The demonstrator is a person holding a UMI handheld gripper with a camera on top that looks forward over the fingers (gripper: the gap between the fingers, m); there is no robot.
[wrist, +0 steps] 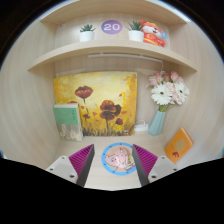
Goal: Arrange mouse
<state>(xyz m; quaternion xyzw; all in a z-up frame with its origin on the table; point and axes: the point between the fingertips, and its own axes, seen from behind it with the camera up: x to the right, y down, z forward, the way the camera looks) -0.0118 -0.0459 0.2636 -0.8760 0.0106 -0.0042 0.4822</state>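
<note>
A round disc with a blue rim and a pink pig picture [118,157] lies flat on the pale desk [108,182], like a mouse pad. I see no separate mouse. My gripper [113,168] is open and holds nothing. Its purple pads [82,159] stand on either side of the disc, with a gap at each side. The disc rests on the desk between the fingertips and just ahead of them.
A poppy painting [96,103] leans on the back wall beyond the disc. A green book [67,121] stands to its left. A vase of flowers [158,118] and an orange card [179,142] stand to the right. Shelves above hold a small plant [87,33], a purple clock [111,28] and a toy [152,34].
</note>
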